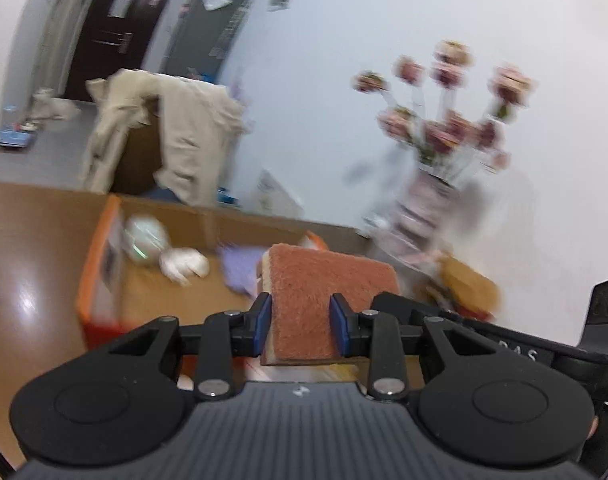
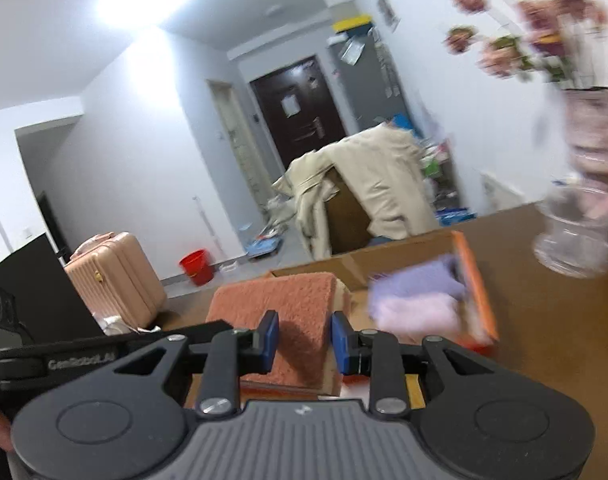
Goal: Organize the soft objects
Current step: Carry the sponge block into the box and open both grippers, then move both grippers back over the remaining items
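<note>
We find each gripper, left gripper (image 1: 300, 326) and right gripper (image 2: 305, 342), pinching a sponge (image 1: 324, 300) (image 2: 287, 320); box (image 2: 478, 300) at frame centre part-filled, sponges outstanding.

Brown table (image 2: 544, 340): orange-edged cardboard box (image 2: 478, 292), glass flower vase (image 2: 584, 216) on top.

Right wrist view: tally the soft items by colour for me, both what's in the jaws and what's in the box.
Orange: 1, the sponge, gripped in the jaws of the right gripper.
Purple: 1, the purple cloth in the cardboard box.
Pale pink: 1, the pale pink cloth next to it in the box, blurred.
Total: 3
</note>
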The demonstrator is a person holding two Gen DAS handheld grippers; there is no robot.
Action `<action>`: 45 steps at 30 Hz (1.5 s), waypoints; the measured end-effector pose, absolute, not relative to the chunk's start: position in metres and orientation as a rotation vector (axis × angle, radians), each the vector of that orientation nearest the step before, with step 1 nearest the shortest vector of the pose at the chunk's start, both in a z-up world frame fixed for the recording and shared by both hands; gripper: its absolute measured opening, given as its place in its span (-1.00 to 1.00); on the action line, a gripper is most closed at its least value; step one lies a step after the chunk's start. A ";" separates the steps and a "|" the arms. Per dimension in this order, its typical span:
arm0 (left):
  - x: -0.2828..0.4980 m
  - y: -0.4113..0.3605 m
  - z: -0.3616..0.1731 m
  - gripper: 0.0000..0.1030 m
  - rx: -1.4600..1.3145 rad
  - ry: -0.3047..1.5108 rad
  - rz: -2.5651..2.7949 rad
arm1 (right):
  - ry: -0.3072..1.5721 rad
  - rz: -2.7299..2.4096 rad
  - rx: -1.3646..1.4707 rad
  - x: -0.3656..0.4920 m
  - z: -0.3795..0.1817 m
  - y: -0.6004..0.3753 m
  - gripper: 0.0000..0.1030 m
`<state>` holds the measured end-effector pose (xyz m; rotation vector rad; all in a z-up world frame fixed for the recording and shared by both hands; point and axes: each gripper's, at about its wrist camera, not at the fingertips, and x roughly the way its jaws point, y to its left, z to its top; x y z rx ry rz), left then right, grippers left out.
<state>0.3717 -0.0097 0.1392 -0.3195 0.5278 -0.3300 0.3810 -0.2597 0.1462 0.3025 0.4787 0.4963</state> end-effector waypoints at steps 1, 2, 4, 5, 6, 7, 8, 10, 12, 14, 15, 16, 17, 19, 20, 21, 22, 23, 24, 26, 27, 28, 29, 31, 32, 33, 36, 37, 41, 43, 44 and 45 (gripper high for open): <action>0.390 -0.001 0.141 -0.38 -0.325 0.545 -0.306 | 0.506 0.507 0.312 0.405 0.147 -0.249 -0.47; 0.409 0.007 0.139 -0.38 -0.312 0.554 -0.283 | 0.531 0.512 0.311 0.426 0.145 -0.238 -0.47; 0.439 0.020 0.128 -0.38 -0.325 0.592 -0.243 | 0.585 0.520 0.321 0.461 0.135 -0.219 -0.47; 0.449 0.026 0.122 -0.38 -0.325 0.611 -0.235 | 0.611 0.513 0.320 0.477 0.128 -0.211 -0.47; 0.462 0.030 0.111 -0.39 -0.329 0.639 -0.222 | 0.639 0.504 0.318 0.491 0.119 -0.202 -0.47; 0.470 0.033 0.101 -0.39 -0.327 0.664 -0.209 | 0.662 0.497 0.317 0.501 0.112 -0.196 -0.47; 0.474 0.036 0.092 -0.39 -0.323 0.683 -0.199 | 0.688 0.489 0.311 0.510 0.105 -0.189 -0.47; 0.478 0.037 0.081 -0.38 -0.299 0.705 -0.177 | 0.726 0.483 0.300 0.518 0.089 -0.178 -0.47; 0.476 0.042 0.072 -0.37 -0.272 0.714 -0.180 | 0.763 0.487 0.287 0.520 0.078 -0.169 -0.47; 0.469 0.046 0.065 -0.34 -0.258 0.725 -0.189 | 0.778 0.504 0.258 0.517 0.073 -0.164 -0.46; 0.466 0.047 0.063 -0.33 -0.254 0.724 -0.196 | 0.788 0.508 0.246 0.515 0.071 -0.164 -0.44; 0.462 0.047 0.063 -0.28 -0.248 0.721 -0.197 | 0.794 0.511 0.231 0.513 0.070 -0.162 -0.44; 0.457 0.047 0.064 -0.23 -0.237 0.714 -0.197 | 0.800 0.519 0.217 0.512 0.069 -0.159 -0.44; 0.447 0.047 0.066 -0.05 -0.219 0.698 -0.205 | 0.827 0.539 0.204 0.513 0.065 -0.153 -0.43; 0.443 0.048 0.067 -0.04 -0.215 0.695 -0.210 | 0.832 0.543 0.192 0.513 0.063 -0.149 -0.43; 0.439 0.049 0.068 -0.02 -0.213 0.689 -0.216 | 0.836 0.537 0.172 0.512 0.062 -0.147 -0.43; 0.435 0.052 0.070 0.00 -0.215 0.682 -0.218 | 0.838 0.527 0.150 0.510 0.062 -0.145 -0.38; 0.431 0.054 0.070 0.00 -0.215 0.677 -0.220 | 0.841 0.526 0.141 0.508 0.062 -0.143 -0.37; 0.427 0.056 0.071 0.00 -0.215 0.673 -0.223 | 0.841 0.531 0.142 0.507 0.063 -0.143 -0.37; 0.421 0.059 0.075 0.00 -0.216 0.668 -0.221 | 0.822 0.517 0.128 0.502 0.070 -0.144 -0.33; 0.416 0.060 0.078 0.00 -0.213 0.663 -0.221 | 0.797 0.503 0.107 0.496 0.077 -0.146 -0.33; 0.411 0.060 0.083 0.00 -0.208 0.653 -0.221 | 0.770 0.494 0.090 0.490 0.085 -0.149 -0.30; 0.407 0.061 0.087 0.01 -0.203 0.641 -0.224 | 0.740 0.489 0.075 0.483 0.094 -0.153 -0.27; 0.391 0.062 0.100 0.11 -0.178 0.598 -0.226 | 0.684 0.472 0.062 0.467 0.114 -0.163 -0.18; 0.384 0.061 0.106 0.15 -0.163 0.573 -0.226 | 0.647 0.465 0.051 0.456 0.126 -0.170 -0.17; 0.373 0.060 0.114 0.23 -0.141 0.534 -0.226 | 0.610 0.456 0.039 0.446 0.137 -0.177 -0.13; 0.338 0.051 0.134 0.37 -0.072 0.412 -0.223 | 0.513 0.418 0.019 0.415 0.165 -0.196 0.05; 0.324 0.048 0.140 0.46 -0.053 0.366 -0.220 | 0.482 0.407 0.020 0.403 0.172 -0.203 0.06; 0.279 0.033 0.151 0.60 0.020 0.228 -0.210 | 0.366 0.377 -0.003 0.354 0.190 -0.222 0.19; 0.261 0.029 0.152 0.65 0.038 0.194 -0.204 | 0.311 0.355 -0.020 0.331 0.191 -0.225 0.34; 0.254 0.026 0.150 0.65 0.041 0.181 -0.204 | 0.279 0.340 -0.022 0.319 0.190 -0.226 0.38; 0.243 0.025 0.147 0.68 0.046 0.164 -0.210 | 0.251 0.329 -0.020 0.307 0.188 -0.228 0.46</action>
